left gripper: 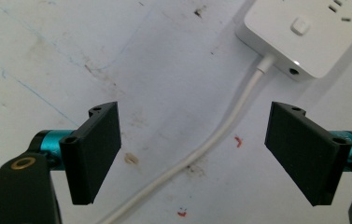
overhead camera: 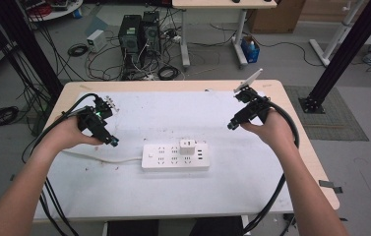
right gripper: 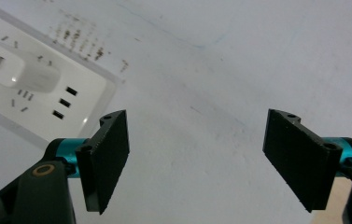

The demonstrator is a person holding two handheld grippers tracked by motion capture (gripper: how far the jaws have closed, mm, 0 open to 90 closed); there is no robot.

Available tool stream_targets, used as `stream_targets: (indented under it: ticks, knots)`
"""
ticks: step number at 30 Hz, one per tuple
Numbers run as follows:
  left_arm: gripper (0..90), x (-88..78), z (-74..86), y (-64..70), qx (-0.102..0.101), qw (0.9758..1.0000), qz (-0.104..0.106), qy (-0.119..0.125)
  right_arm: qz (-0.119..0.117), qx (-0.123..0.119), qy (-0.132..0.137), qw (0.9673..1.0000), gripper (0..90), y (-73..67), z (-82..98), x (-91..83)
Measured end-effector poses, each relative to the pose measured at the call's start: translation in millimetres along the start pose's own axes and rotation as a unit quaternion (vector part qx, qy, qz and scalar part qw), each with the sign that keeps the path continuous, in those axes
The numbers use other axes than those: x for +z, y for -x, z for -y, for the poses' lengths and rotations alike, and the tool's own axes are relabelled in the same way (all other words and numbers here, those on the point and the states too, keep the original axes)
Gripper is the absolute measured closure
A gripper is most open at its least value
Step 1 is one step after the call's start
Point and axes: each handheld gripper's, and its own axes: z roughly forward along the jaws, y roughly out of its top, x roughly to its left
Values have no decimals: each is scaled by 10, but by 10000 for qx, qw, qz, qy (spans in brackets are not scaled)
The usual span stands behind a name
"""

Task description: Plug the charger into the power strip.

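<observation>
A grey floor strewn with cables and two black computer towers (overhead camera: pixel 139 32) lies beyond the desk (overhead camera: pixel 301 147), a pale wooden top covered almost to its edges by a stained white mat (overhead camera: pixel 173 189). A white power strip (overhead camera: pixel 175 156) lies flat near the middle of the desk, slightly toward its near edge, with a white adapter (overhead camera: pixel 188 145) plugged into its upper row and three USB ports beside it. The strip's white cord (overhead camera: pixel 99 158) leaves its left end and runs toward the desk's left edge. The left gripper (overhead camera: pixel 113 141), held in the person's left hand (overhead camera: pixel 72 132), hovers just left of the strip above the cord; in the left gripper view its jaws are spread wide, empty, with the cord (left gripper: pixel 220 135) passing between them and the strip's switch end (left gripper: pixel 311 35) ahead. The right gripper (overhead camera: pixel 231 126), held in the right hand (overhead camera: pixel 271 129), hangs toward the desk's right edge, apart from the strip; in the right gripper view its jaws stand equally wide apart over bare mat, with the adapter (right gripper: pixel 26 74) off to one side.
</observation>
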Motion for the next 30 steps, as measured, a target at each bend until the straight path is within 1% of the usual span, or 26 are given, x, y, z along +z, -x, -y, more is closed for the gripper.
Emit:
stream_targets:
  ticks: [1, 4, 5, 6, 8, 9, 11, 13, 14, 15, 16, 17, 18, 20, 21, 23, 24, 27, 30]
  knots:
    - [185, 8, -9, -7, -49, 10000, -2, 24, -25, 46, -9, 10000, 223, 28, 21, 1]
    - [185, 16, -35, -16, -33, 10000, -45, -83, 2, 111, -68, 9999, 224, 80, 60, 15]
    - [185, 26, -38, -6, -96, 9999, -64, -52, -25, 111, -56, 9999, 224, 89, 69, 18]
    - [185, 24, -43, -8, -65, 9999, -74, -98, -20, 127, -66, 9999, 223, 97, 76, 21]
    - [185, 28, -46, -1, -66, 9999, -76, -89, -48, 134, -110, 9998, 223, 107, 83, 30]
    - [185, 23, -52, -2, -76, 9998, -99, -130, -66, 129, -98, 9998, 223, 109, 85, 31]
    - [185, 25, -52, 6, -126, 9998, -100, -84, -73, 127, -107, 9998, 223, 113, 86, 31]
    - [185, 21, -53, 3, -102, 9998, -113, -105, -27, 91, -76, 9999, 223, 111, 88, 28]
    - [185, 21, -53, 3, -102, 9998, -113, -105, -9, 113, -77, 9999, 223, 109, 89, 27]
    - [185, 26, -53, 9, -140, 9998, -104, -74, -16, 99, -81, 9999, 223, 111, 91, 28]
    - [185, 25, -55, 7, -125, 9998, -96, -104, -16, 89, -80, 9999, 223, 113, 93, 30]
    - [185, 31, -55, 12, -143, 9998, -100, -82, -20, 97, -87, 9999, 223, 115, 93, 31]
    - [185, 26, -57, 8, -102, 9998, -105, -119, -13, 96, -83, 9999, 223, 115, 93, 32]
    - [185, 29, -57, 17, -142, 9998, -109, -74, -38, 83, -72, 9999, 223, 113, 94, 35]
    - [185, 20, -58, 9, -96, 9998, -116, -131, -41, 85, -79, 9999, 223, 110, 93, 36]
    - [185, 20, -56, 9, -104, 9998, -116, -125, -32, 89, -96, 9999, 223, 104, 92, 40]
    - [185, 14, -55, 5, -46, 9998, -115, -174, -26, 49, -110, 9999, 223, 97, 91, 50]
    - [185, 13, -48, 14, -73, 9998, -123, -143, -22, 37, -129, 9999, 224, 84, 91, 60]
    - [185, 9, -43, 13, -59, 9998, -115, -119, -5, 28, -111, 9999, 223, 75, 91, 60]
